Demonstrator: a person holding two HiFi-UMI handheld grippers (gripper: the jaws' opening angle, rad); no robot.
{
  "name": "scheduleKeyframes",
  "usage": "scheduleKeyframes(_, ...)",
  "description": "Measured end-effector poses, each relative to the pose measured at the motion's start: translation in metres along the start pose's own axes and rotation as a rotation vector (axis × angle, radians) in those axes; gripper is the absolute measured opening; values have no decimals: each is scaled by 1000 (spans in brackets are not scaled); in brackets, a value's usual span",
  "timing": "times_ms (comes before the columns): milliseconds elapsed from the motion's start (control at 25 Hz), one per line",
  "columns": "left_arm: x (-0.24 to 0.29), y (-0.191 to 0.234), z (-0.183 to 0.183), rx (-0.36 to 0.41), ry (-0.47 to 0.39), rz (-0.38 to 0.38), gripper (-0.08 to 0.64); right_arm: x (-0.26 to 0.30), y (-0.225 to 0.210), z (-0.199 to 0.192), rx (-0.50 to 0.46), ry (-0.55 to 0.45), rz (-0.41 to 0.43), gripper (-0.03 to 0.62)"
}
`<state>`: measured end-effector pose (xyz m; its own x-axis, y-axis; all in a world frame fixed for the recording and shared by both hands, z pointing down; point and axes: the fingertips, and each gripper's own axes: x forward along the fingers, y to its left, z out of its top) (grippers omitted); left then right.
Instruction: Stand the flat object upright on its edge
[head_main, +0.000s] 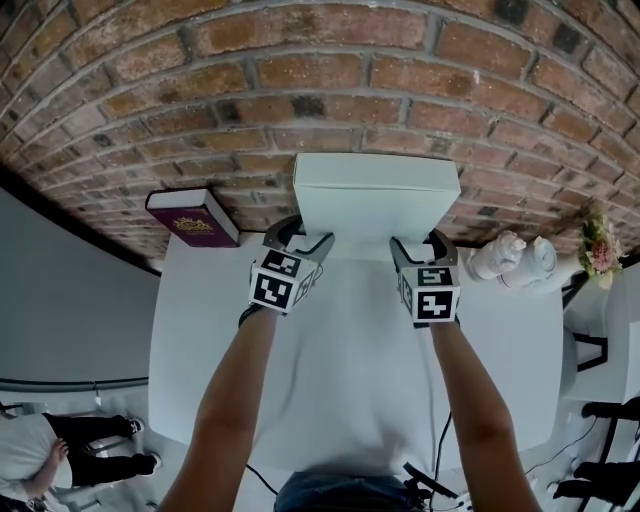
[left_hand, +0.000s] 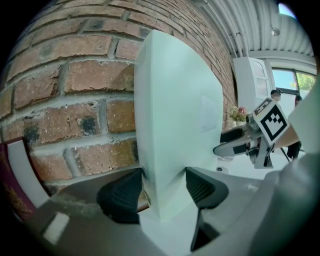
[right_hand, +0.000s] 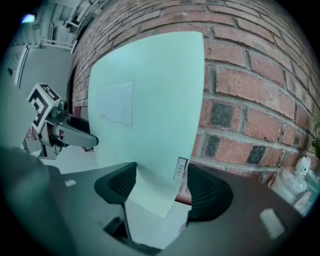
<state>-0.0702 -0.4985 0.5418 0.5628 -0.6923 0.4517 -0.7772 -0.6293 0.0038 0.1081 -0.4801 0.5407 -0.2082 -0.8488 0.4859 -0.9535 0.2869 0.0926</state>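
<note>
Left gripper (head_main: 303, 238) and right gripper (head_main: 420, 243) are both ours, each clamped on a lower corner of the white box (head_main: 375, 200) — it stands upright on its edge on the white table (head_main: 350, 380), close before the brick wall (head_main: 300, 80).

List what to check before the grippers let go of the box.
1. Left gripper pads pressing both faces of the box: ok.
2. Right gripper pads pressing the box: ok.
3. Box upright, broad face towards the wall: ok.
4. Bottom edge resting on the table: cannot tell, the grippers cover it.
5. Book and figurines apart from the box: ok.
</note>
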Motion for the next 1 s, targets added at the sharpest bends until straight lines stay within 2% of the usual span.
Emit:
scheduleKeyframes(400,-8,-2,-4,-32,61,15,296,-7,2,-3,-7,33,-30,324)
scheduleKeyframes(1000,-39,-17,8,-31,27,47,296,-44,1,5,18,-9,-34,325)
